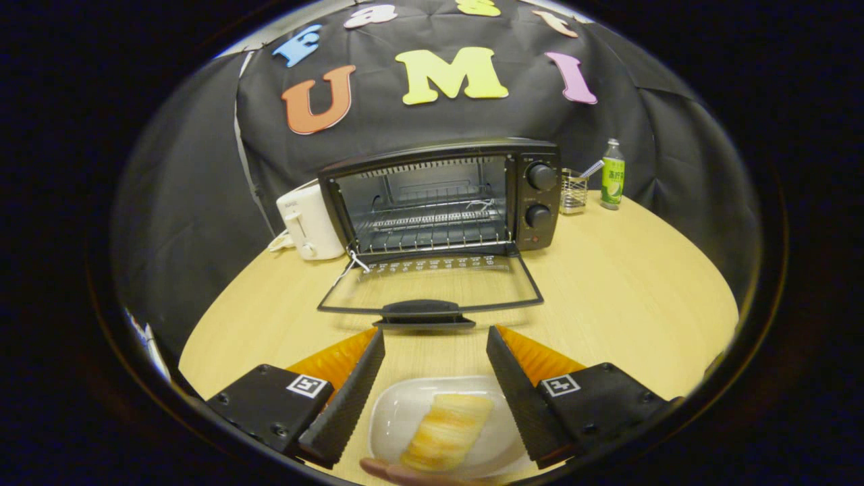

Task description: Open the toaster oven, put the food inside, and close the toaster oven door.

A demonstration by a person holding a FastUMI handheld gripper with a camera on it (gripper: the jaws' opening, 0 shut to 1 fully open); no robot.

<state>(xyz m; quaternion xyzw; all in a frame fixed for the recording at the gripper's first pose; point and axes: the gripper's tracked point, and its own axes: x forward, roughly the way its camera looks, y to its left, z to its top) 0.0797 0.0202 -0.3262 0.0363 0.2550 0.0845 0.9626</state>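
Item: toaster oven [442,199], black, standing on the desk [628,283] with its door [432,287] let fully down, flat toward the tongs; wire rack visible inside, cavity bare.

Item: door handle [424,312], at the oven door's near edge, just ahead of the tongs' tips.

Item: tongs [435,351], spread wide apart, clamped on nothing; aimed level and straight at the oven mouth, held low over the desk.

Item: plate [405,415], white, shallow, lying nearer than the oven door, between the two fingers and beneath them; whether either finger touches its rim cannot be told.

Item: food [449,428], a pale yellow roll on the plate; long axis slanting from near-left to far-right, roughly toward the oven.

Item: something pinkish, perhaps a fingertip, at the plate's near rim; too little visible to say.

Item: white toaster [307,219], left of the oven. Wire holder [574,191] and green bottle [612,174], right of the oven.

Judgement: door step done; food not yet in. Next move likely closes on the plate, then carries it straight ahead over the door.
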